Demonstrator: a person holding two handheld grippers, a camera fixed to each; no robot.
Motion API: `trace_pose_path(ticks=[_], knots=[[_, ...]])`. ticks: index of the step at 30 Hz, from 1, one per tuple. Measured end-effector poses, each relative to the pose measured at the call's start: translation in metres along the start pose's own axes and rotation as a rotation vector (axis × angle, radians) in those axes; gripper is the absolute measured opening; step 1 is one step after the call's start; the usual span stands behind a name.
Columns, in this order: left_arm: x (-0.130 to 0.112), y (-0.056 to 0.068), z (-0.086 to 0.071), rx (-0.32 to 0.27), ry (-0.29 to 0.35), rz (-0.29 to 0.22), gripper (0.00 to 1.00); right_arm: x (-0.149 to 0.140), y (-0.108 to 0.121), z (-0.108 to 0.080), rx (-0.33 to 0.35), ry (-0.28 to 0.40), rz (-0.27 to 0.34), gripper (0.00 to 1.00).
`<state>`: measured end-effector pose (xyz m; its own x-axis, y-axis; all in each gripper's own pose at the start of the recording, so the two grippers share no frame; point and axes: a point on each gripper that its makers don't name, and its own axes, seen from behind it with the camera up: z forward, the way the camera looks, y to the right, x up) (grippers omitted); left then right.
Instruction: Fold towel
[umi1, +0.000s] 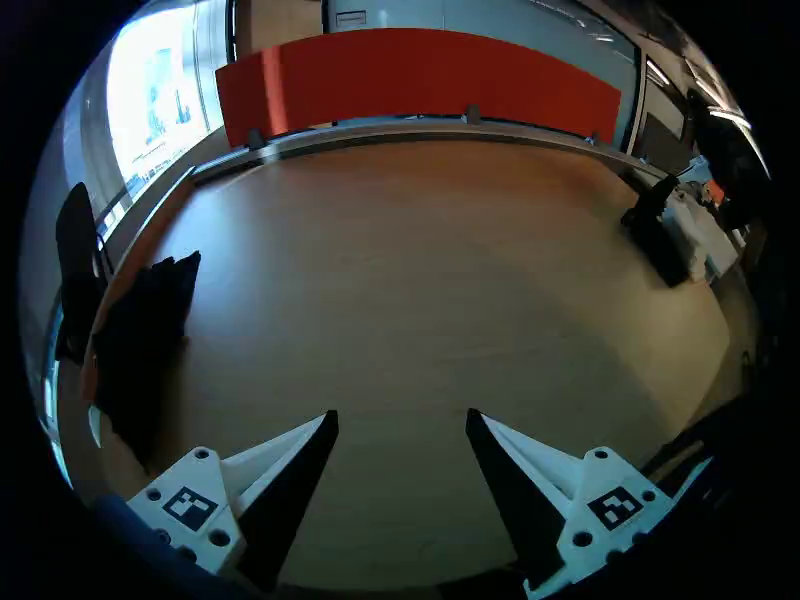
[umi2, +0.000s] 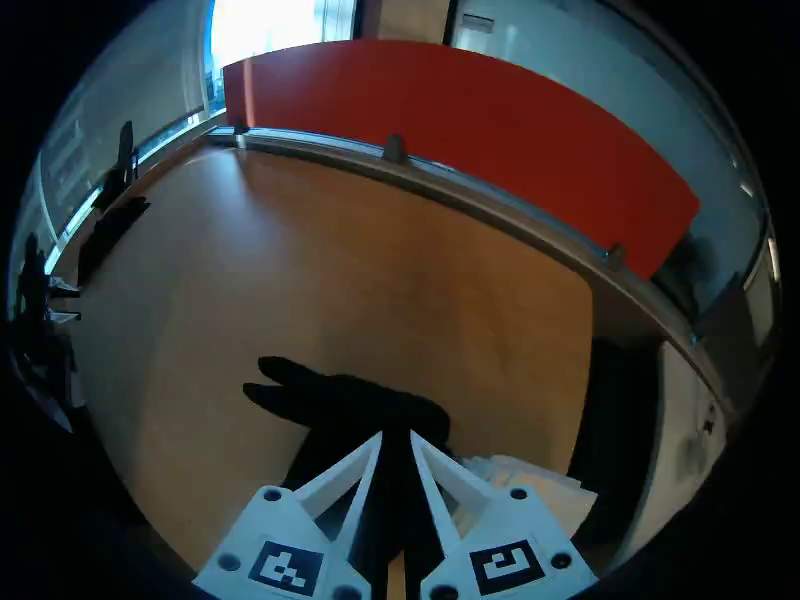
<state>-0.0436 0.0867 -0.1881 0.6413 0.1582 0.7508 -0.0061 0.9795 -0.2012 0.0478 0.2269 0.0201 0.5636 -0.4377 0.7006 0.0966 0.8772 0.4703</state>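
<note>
1. Slip risk: judged likely to lose the towel (umi2: 340, 395) from the right gripper (umi2: 397, 445) on a quick lift, given what looks like only a small bite of fabric at the tips.
2. Bunching risk: left gripper (umi1: 400, 425) spread wide, holding nothing, poised over bare surface (umi1: 420, 280). Expect dragging and a lumpy crease rather than a flat fold unless a second corner is taken first.
3. Snag risk: noted a pale stack (umi2: 510, 480) just beside the towel, lower right in the right gripper view. Could be swept along by a careless pull.
4. Wrong-target risk: seen a dark heap (umi1: 145, 330) at the left edge of the surface in the left gripper view. Cannot tell whether cloth; could be mistaken for the towel.
5. Right gripper state: fingers (umi2: 345, 480) set nearly together, dark fabric filling the narrow gap. Read as pinching the towel.
6. Towel appearance: dark, almost black, crumpled rather than spread flat, with two pointed lobes reaching out to the left of the tips. No clean edge or fold line made out.
7. Towel location: on the wooden surface, directly at and under the right gripper's tips, well apart from the red partition (umi2: 480, 120).
</note>
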Motion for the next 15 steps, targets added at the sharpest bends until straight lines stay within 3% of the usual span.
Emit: trace_pose_path(ticks=[15], knots=[[-0.002,-0.002,0.001,0.000,-0.005,0.005,0.95,-0.061,-0.009,-0.006,-0.016,-0.054,0.078,0.04]])
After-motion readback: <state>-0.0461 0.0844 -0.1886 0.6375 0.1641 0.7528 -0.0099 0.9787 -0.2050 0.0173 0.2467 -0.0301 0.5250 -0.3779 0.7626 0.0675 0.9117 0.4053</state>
